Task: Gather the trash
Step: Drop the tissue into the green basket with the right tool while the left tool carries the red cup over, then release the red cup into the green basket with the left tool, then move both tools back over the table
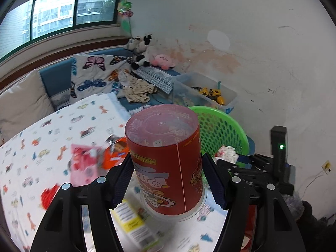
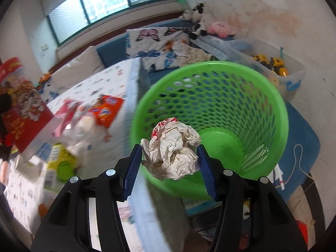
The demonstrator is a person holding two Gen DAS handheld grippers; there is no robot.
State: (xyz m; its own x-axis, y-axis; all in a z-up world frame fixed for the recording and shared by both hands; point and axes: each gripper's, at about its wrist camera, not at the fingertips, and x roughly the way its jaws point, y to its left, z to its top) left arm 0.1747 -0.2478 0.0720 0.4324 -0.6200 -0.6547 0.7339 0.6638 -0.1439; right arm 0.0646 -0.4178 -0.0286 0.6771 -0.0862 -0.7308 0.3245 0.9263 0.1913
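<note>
A paper wad is pinched by the right gripper above the empty green bin; a red can is clamped by the left gripper. Nothing binned yet; wrappers are left on the bed

We see the basket standing just off the bed's edge, with the crumpled paper held over its mouth. The canister sits left of the basket, above the bed, where wrappers lie. Behind the basket, a toy bin stands against the wall.
</note>
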